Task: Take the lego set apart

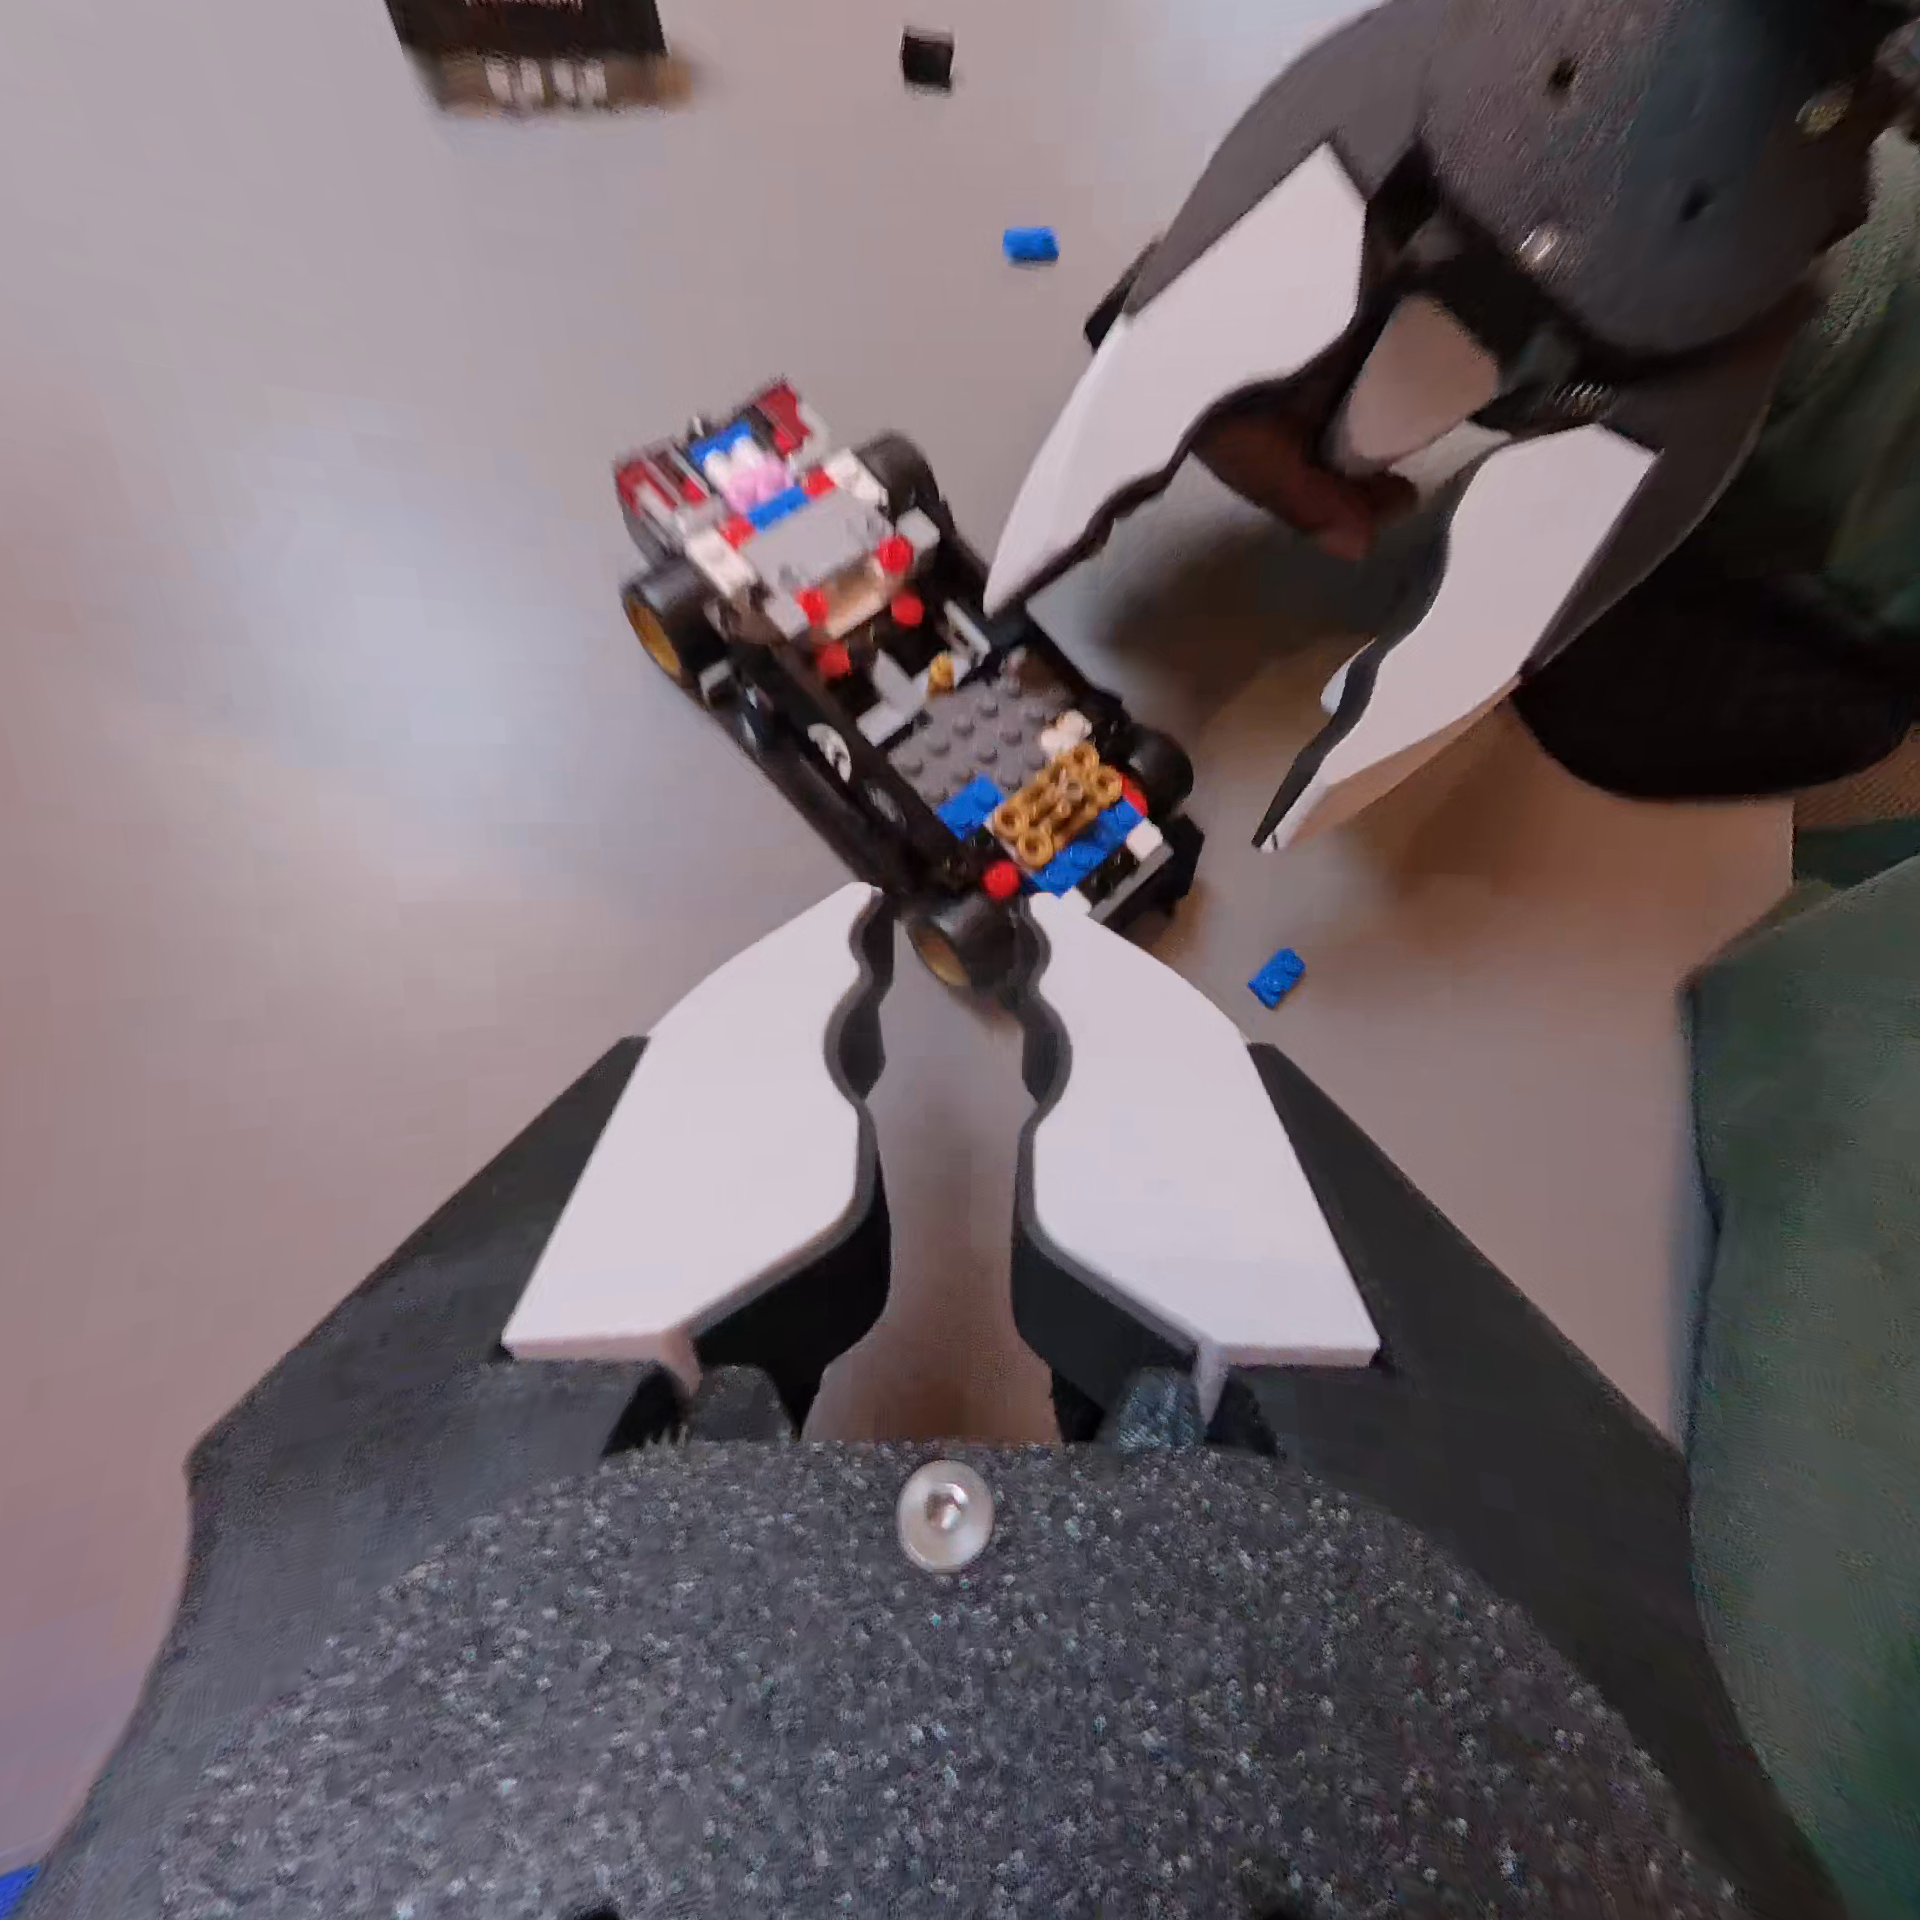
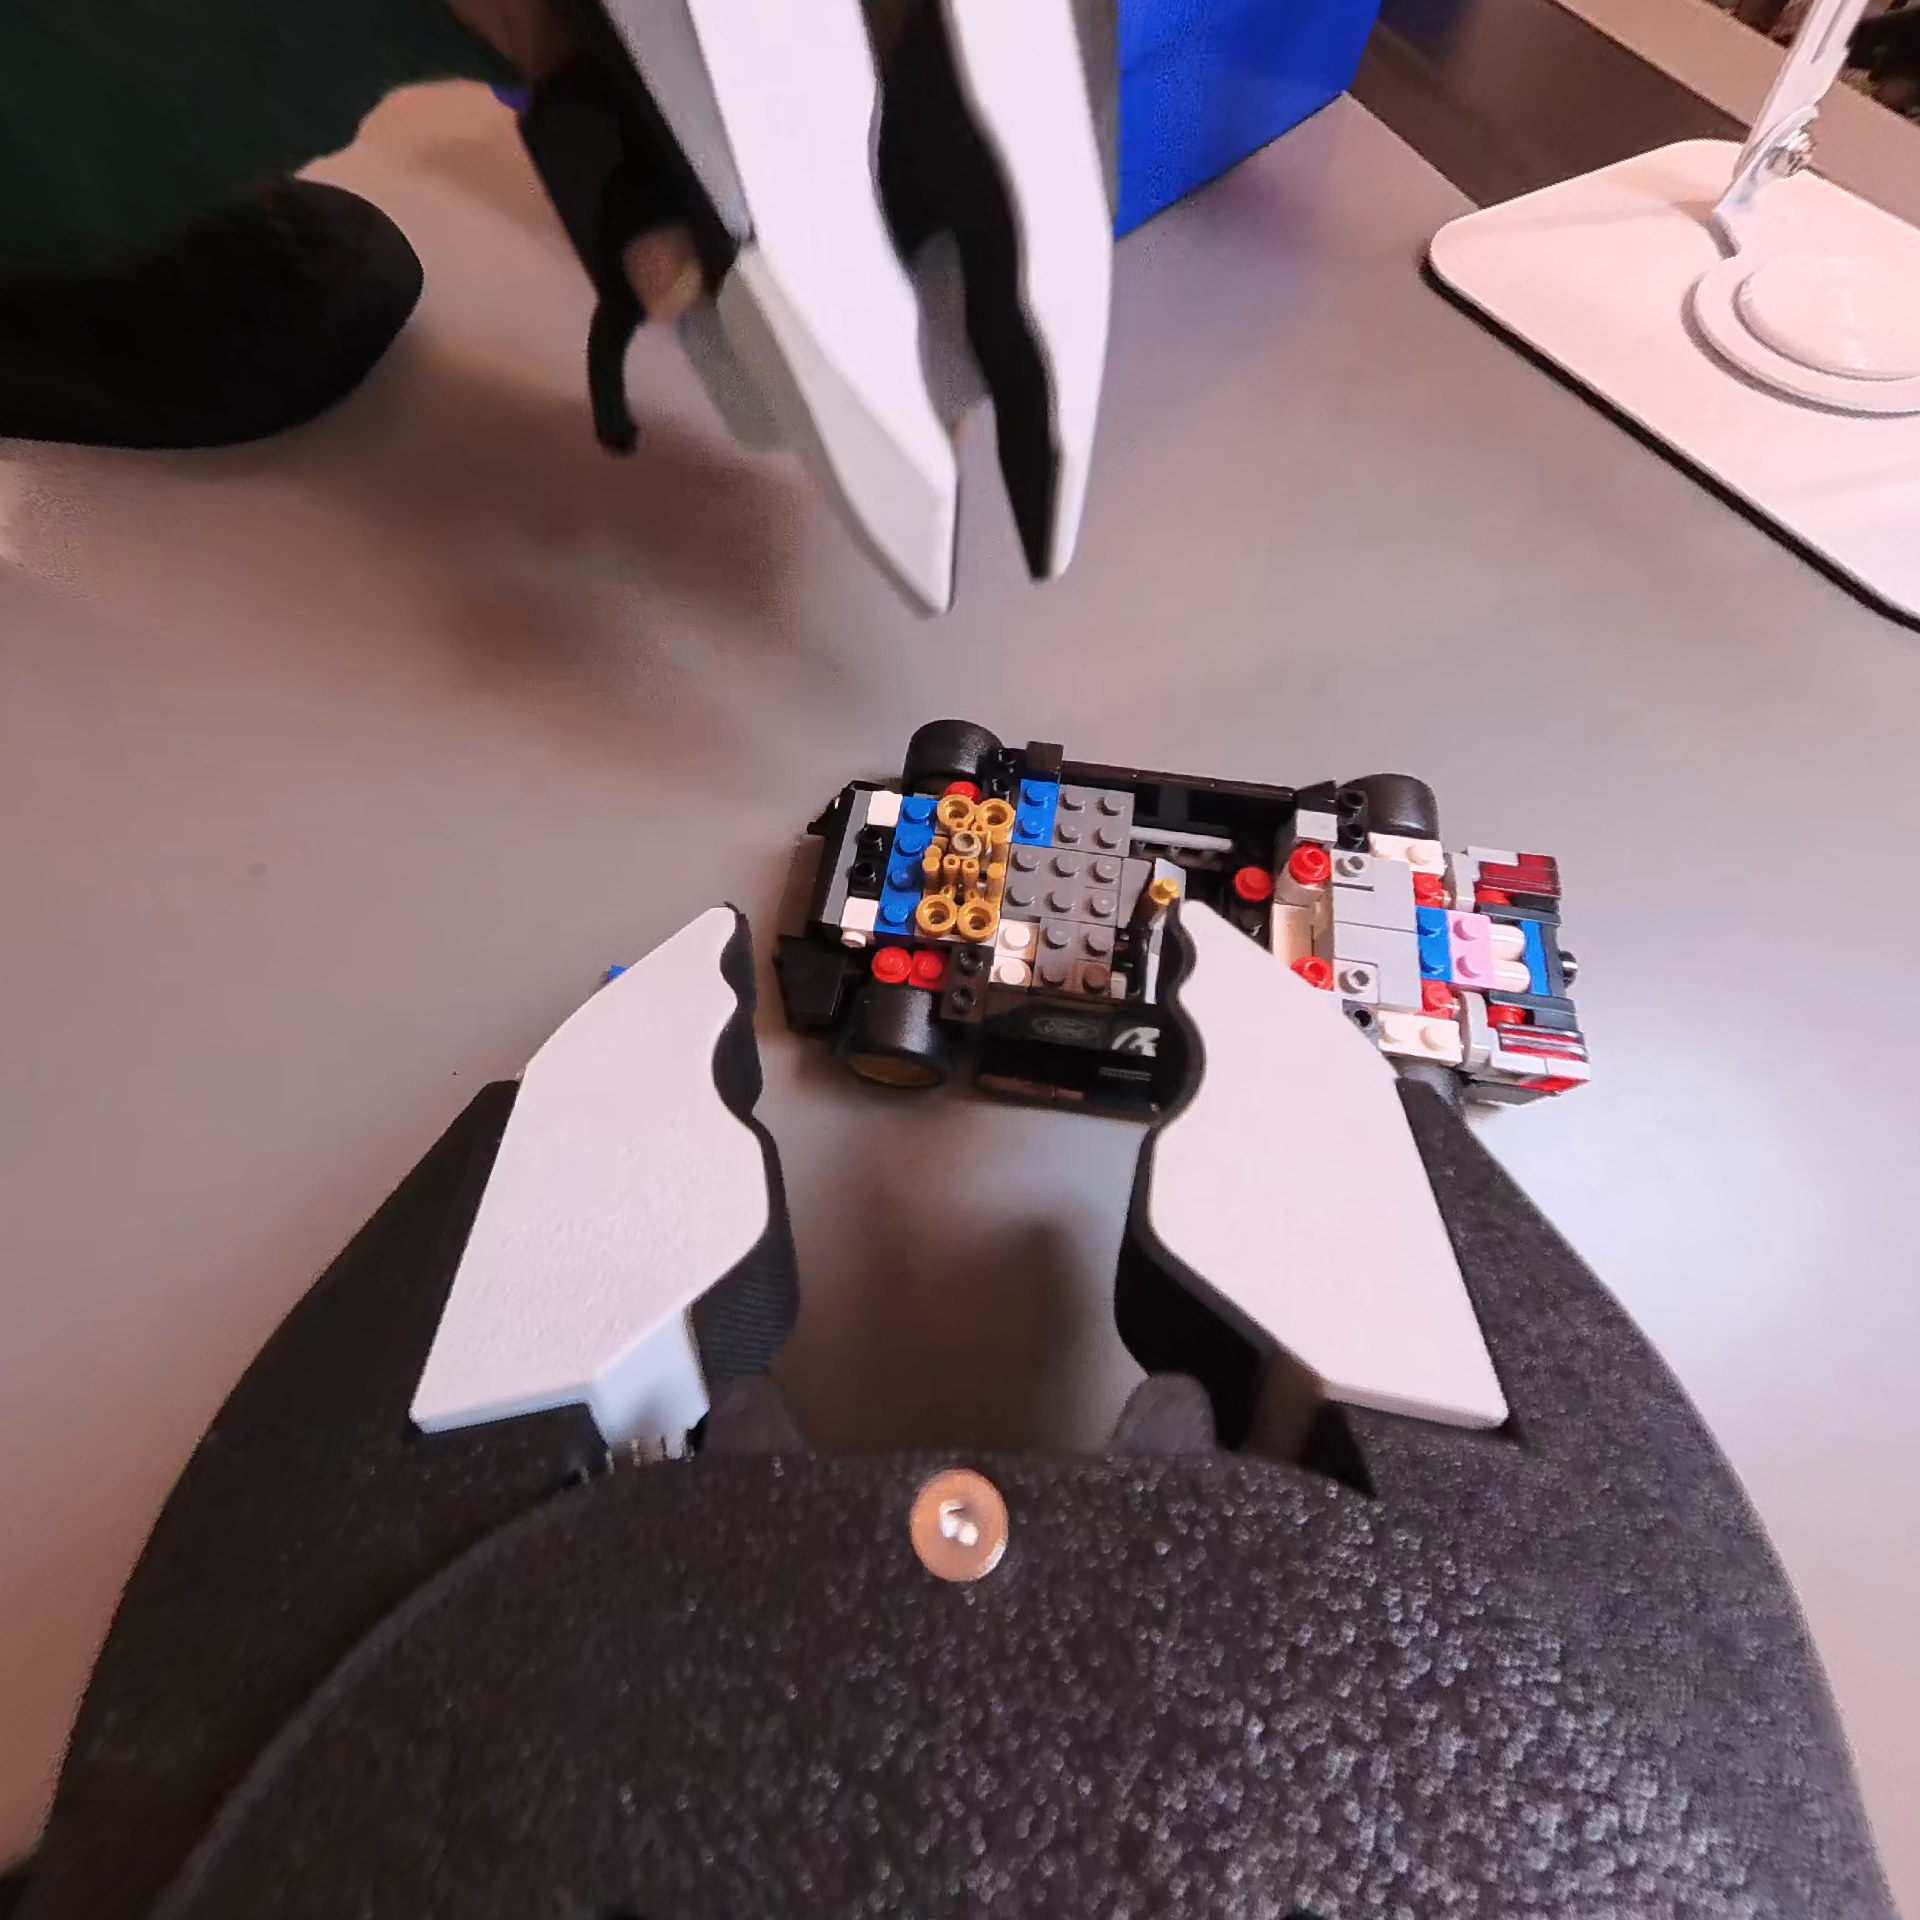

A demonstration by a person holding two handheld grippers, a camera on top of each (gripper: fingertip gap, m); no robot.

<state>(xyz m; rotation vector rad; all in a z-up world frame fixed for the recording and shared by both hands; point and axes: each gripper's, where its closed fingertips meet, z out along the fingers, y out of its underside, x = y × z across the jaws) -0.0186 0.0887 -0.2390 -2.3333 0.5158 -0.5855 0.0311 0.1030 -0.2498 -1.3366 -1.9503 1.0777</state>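
The grey counter point(image 2: 416, 779) carried everything, with a white stand base point(image 2: 1662, 343) at its far right corner. The right tool point(image 2: 956, 935) hung low over the near side of the lego car point(image 2: 1174, 925), its fingers spread wide and holding nothing. The left tool point(image 1: 951, 914), seen from its own camera, had its fingers parted only a little, the tips just short of the car's rear wheel point(image 1: 956, 951) and gripping nothing.

The car sat on its wheels mid-counter, roof already off, studs bare. It looked light and stiff yet brittle at the joints, likely to skid on its wheels; one tool should probably pin the black chassis sides while the other pinches a raised piece, such as the gold cluster point(image 2: 961, 868). Two loose blue bricks point(image 1: 1276, 977) lay nearby.
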